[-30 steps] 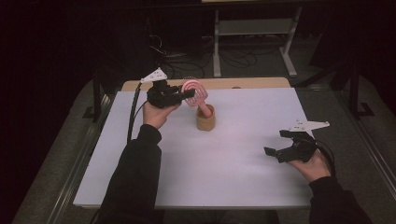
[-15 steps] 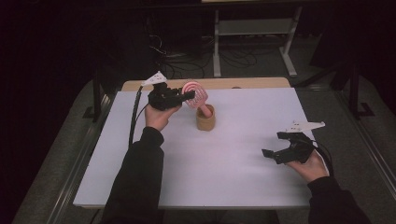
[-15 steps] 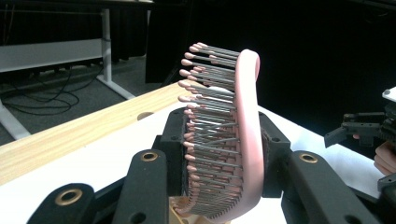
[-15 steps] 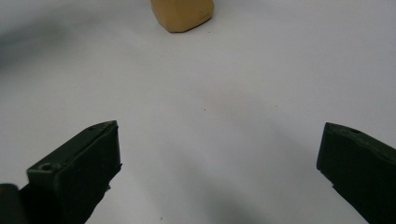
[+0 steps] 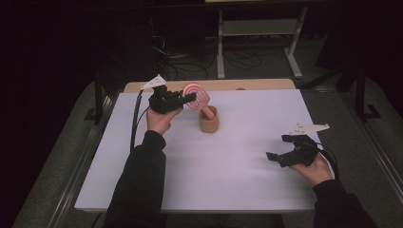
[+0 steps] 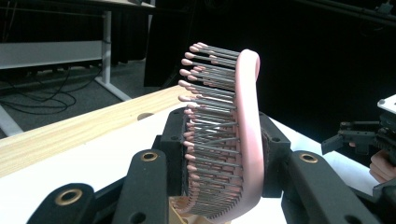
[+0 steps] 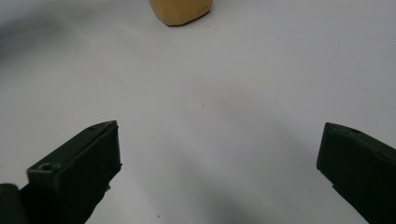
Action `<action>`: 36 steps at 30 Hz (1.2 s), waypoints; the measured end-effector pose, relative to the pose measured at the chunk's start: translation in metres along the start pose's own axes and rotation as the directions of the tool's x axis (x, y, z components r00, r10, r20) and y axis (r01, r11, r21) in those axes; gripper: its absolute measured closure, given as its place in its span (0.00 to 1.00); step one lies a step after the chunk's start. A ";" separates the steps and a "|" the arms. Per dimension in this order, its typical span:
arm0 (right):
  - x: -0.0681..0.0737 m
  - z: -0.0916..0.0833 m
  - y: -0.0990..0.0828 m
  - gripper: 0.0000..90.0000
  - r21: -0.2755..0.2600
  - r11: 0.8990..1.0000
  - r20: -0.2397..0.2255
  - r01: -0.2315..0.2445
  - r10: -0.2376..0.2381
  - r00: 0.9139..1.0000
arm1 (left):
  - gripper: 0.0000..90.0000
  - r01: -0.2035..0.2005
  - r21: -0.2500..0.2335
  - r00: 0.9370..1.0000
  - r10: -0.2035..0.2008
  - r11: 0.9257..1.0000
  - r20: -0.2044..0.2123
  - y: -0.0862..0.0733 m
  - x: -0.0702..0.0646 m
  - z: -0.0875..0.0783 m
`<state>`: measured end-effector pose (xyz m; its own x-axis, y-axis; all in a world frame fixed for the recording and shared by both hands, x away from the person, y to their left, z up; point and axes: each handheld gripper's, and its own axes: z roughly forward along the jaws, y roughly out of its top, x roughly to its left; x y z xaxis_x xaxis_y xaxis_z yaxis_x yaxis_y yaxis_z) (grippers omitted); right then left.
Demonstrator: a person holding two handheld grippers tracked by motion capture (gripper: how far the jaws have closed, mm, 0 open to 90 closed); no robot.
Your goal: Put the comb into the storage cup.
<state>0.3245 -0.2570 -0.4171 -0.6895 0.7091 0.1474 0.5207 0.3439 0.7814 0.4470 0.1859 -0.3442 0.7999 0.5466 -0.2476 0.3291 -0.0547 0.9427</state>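
At table's far side, left gripper [image 5: 190,98] pinches pink oval plastic hairbrush [image 6: 233,140] across its stiff head; light, bristles flex. Right gripper [image 5: 278,157] spread.

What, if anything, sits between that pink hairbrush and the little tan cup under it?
Nothing visible does. The left claw is already shut on the pink hairbrush, and its handle already reaches down into the tan cup. The right claw rests open, well off to the side on the white table.
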 end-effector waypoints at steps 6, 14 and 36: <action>0.000 0.000 0.000 0.00 -0.003 1.000 0.005 -0.001 0.001 1.000 | 0.70 0.010 -0.010 1.000 -0.010 1.000 0.006 -0.003 0.003 -0.004; -0.001 0.000 0.000 0.00 0.000 1.000 0.010 -0.002 0.002 1.000 | 0.70 0.027 -0.018 0.999 -0.027 0.999 0.019 -0.012 0.005 -0.012; -0.001 0.001 -0.001 0.00 0.002 1.000 0.023 0.011 -0.011 1.000 | 0.69 0.026 -0.019 1.000 -0.026 0.999 -0.007 -0.028 0.006 -0.031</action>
<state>0.3257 -0.2572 -0.4185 -0.6834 0.7193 0.1250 0.5144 0.3529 0.7816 0.4273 0.2169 -0.3650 0.7873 0.5541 -0.2704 0.3404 -0.0249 0.9399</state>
